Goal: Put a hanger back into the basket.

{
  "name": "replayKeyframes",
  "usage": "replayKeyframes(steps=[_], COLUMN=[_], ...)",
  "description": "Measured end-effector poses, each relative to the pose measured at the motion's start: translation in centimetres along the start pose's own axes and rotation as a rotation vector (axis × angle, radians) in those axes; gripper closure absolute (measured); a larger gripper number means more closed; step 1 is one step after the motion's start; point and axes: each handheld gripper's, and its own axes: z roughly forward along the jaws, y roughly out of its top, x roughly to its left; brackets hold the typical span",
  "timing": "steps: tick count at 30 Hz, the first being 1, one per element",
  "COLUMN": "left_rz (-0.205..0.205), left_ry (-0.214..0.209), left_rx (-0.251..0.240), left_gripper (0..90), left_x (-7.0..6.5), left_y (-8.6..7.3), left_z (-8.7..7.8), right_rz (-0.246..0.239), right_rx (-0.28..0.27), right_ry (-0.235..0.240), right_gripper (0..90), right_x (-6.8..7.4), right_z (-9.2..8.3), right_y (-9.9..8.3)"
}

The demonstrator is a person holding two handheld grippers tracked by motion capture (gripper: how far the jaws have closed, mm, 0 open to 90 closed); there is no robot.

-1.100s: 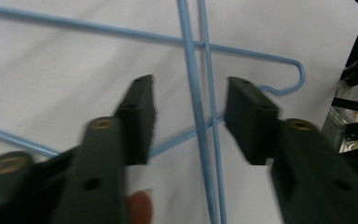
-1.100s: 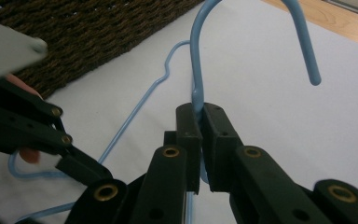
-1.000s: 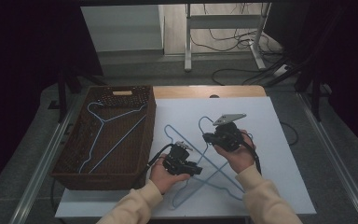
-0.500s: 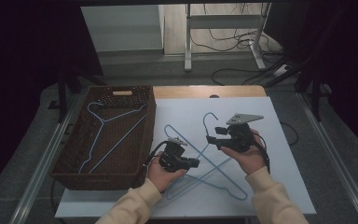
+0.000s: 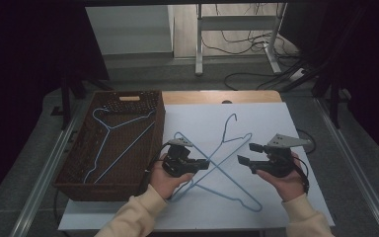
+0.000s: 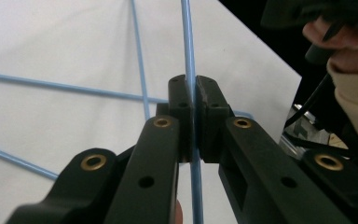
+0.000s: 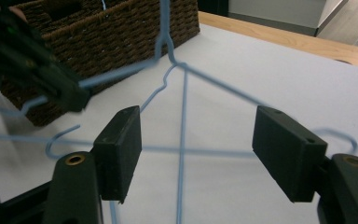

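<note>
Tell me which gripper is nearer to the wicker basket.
Left. The left gripper sits just beside the wicker basket, shut on a blue wire hanger next to its right wall. The right gripper, jaws open, is farther right across the white table.

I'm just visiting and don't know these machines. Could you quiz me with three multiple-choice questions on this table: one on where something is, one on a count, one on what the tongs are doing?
1. Where does the wicker basket stand?
A. at the table's left
B. at its right
C. on the floor

2. How many blue hangers lie inside the basket?
A. none
B. one
C. three

3. How do the left tongs stand?
A. wide open
B. shut on a hanger wire
C. shut on the basket's rim

Answers: 1 A, the high view shows it left of the white sheet. 2 B, a single hanger in the basket. 3 B, the held hanger's wire runs between the closed pads.
</note>
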Motion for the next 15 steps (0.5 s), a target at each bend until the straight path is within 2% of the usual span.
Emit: replayKeyframes(steps=[5,9,15], left_rz=[0.001,0.008,0.017], left_ry=[0.004,-0.001,0.017], left_rx=[-0.028,-0.045,-0.081], left_gripper=[85.7,85.7,85.7], left_x=[0.0,0.0,0.2], left_y=[0.6,1.1,1.7], left_z=[-1.5,-2.9,-5.3], right_rz=[0.017,0.035,0.042], right_rx=[0.000,0.015,0.023], right_ry=[-0.007,-0.017,-0.024], right_gripper=[30.8,29.6,28.7], right_x=[-0.5,-0.8,-1.1], right_z=[-0.7,-0.6,-0.4], right_y=[-1.1,-1.8,-2.1])
